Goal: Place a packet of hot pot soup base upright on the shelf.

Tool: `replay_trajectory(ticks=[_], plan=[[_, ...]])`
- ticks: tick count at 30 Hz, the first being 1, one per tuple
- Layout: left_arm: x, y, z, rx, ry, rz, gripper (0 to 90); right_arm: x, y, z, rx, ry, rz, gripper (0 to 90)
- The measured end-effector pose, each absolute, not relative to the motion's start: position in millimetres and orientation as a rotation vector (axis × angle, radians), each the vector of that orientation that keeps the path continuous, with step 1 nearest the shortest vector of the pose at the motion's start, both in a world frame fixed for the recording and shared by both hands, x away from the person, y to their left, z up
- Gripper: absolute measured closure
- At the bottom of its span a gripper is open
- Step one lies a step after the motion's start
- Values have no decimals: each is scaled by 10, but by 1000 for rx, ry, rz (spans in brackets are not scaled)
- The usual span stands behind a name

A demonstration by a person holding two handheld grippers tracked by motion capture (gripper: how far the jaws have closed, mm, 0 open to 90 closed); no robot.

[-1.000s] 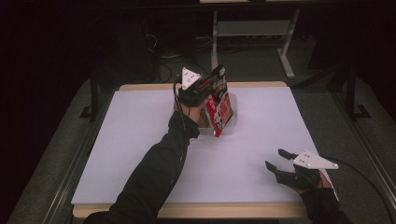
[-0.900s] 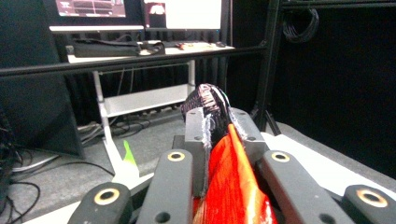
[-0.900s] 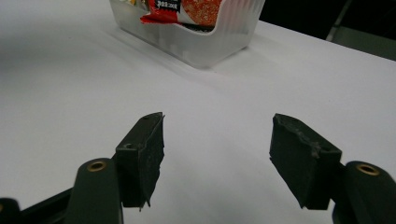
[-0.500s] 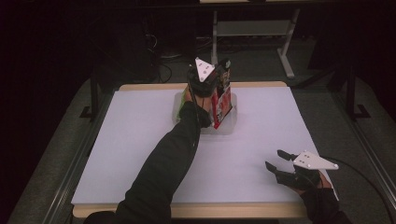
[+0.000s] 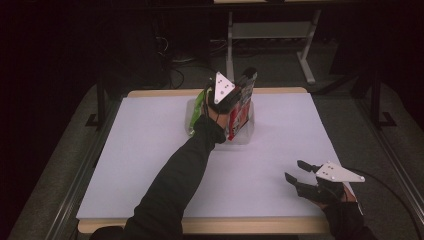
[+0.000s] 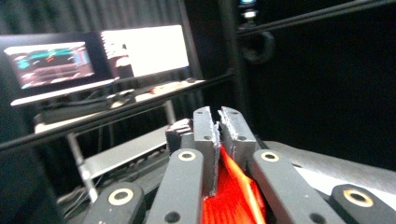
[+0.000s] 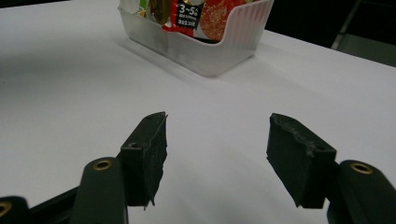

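High view: left gripper (image 5: 239, 93) jaws clamp red packet (image 5: 240, 112) over clear bin (image 5: 248, 131); next, lower inside; right gripper (image 5: 298, 170) jaws open, idle.

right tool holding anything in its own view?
No: in the right gripper view the right tool has its jaws spread apart over the bare white table, with nothing between them.

The red packet (image 5: 239, 114) looks like glossy printed film. The bin (image 7: 219, 53) is frosted, translucent plastic with smooth walls. The tabletop (image 5: 150, 150) is matt white with a pale wood edge. The right gripper (image 7: 217, 151) has rough, matt black pads.
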State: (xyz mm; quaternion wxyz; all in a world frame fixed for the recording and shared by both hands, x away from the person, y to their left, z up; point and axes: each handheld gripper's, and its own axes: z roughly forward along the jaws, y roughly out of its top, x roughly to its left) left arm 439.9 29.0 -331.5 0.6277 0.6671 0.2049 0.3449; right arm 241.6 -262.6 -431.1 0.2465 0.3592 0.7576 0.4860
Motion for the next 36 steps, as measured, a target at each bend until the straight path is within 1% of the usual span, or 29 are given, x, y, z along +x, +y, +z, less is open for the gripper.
replay_trajectory(ticks=[2,3,4,6,8,11,16,20,21,23,24,25,26,28,30,31,33,36], plan=[[4364,312,-3320,1532,446,746,821,2415,-2620,-4310,977,2069,1330,372],[4346,323,-3328,1534,429,736,787,2416,-2617,-4311,980,2072,1328,371],[4330,335,-3335,1548,416,749,749,2417,-2616,-4313,981,2075,1322,372],[4314,383,-3352,1555,404,734,711,2417,-2615,-4318,984,2078,1323,372],[4310,447,-3362,1560,420,738,700,2418,-2614,-4321,985,2081,1322,372],[4306,541,-3406,1581,461,719,602,2420,-2612,-4324,987,2084,1325,372],[4233,670,-3558,1629,445,662,609,2427,-2600,-4336,985,2094,1323,372],[4144,738,-3673,1687,442,645,616,2428,-2586,-4340,979,2101,1320,372],[4126,757,-3700,1703,446,653,671,2428,-2583,-4339,979,2103,1317,373],[4097,780,-3760,1744,438,644,681,2427,-2579,-4341,979,2105,1318,373],[4077,783,-3794,1765,438,663,695,2426,-2575,-4342,978,2107,1315,373],[4069,786,-3828,1781,442,650,721,2428,-2574,-4343,976,2110,1313,373],[4069,790,-3863,1794,447,625,722,2428,-2574,-4343,978,2109,1315,373],[4063,794,-3930,1815,467,649,765,2428,-2571,-4343,981,2110,1315,375],[4066,813,-3987,1830,483,605,768,2429,-2562,-4346,980,2113,1313,375],[4055,817,-4019,1844,476,612,770,2430,-2556,-4348,974,2117,1311,376],[4039,820,-4086,1896,458,573,782,2429,-2545,-4354,971,2127,1307,379],[4012,811,-4185,1958,447,568,787,2436,-2534,-4365,972,2138,1308,379]])
